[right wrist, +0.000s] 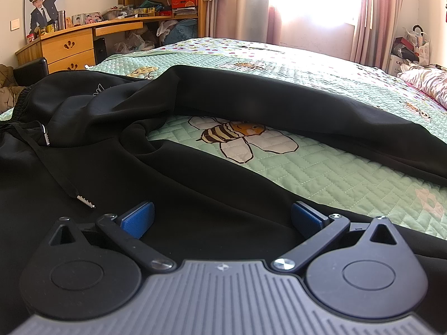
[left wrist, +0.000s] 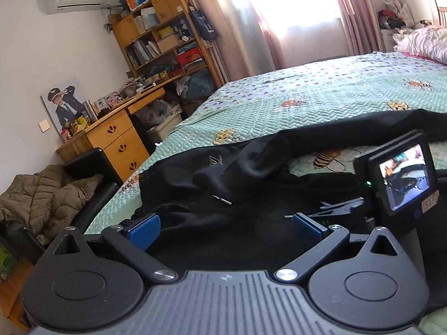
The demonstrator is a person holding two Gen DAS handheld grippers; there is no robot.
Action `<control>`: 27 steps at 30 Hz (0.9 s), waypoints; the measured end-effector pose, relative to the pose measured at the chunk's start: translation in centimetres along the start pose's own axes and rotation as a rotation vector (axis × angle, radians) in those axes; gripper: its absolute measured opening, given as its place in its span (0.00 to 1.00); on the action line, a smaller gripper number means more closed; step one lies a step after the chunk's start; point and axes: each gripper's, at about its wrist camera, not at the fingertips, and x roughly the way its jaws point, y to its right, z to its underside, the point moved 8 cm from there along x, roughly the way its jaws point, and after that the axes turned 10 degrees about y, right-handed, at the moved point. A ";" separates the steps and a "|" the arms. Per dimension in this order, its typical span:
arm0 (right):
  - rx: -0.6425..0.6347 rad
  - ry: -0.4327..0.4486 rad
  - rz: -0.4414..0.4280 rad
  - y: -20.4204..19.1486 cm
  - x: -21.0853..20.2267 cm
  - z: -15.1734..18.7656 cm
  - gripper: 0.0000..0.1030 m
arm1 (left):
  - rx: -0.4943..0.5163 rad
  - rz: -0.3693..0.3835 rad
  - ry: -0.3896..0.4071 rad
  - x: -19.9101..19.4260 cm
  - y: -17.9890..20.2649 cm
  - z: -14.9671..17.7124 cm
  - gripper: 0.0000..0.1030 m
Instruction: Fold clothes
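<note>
Both grippers, left gripper [left wrist: 225,227] and right gripper [right wrist: 222,219], hover wide apart-jawed at lower frame over black trousers [right wrist: 195,106] sprawled mid-frame on the bed [right wrist: 335,167]. Best pinch the waistband [left wrist: 145,178] and one leg edge cleanly, avoiding the drawstring [right wrist: 83,199].

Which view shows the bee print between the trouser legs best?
The right wrist view: the bee print lies whole and sharp on the bedspread, framed by the legs of the black trousers. In the left wrist view the same bee is small, distant and partly hidden by black cloth and the right hand-held gripper's camera.
</note>
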 end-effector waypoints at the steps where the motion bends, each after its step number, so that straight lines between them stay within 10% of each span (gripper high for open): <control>1: 0.000 0.000 0.000 0.0 0.0 0.0 1.00 | 0.008 0.006 0.002 -0.1 0.3 0.0 0.98; 27: 0.000 0.000 0.000 0.0 0.0 0.0 1.00 | 0.032 0.009 0.028 -1.1 1.2 -1.2 0.99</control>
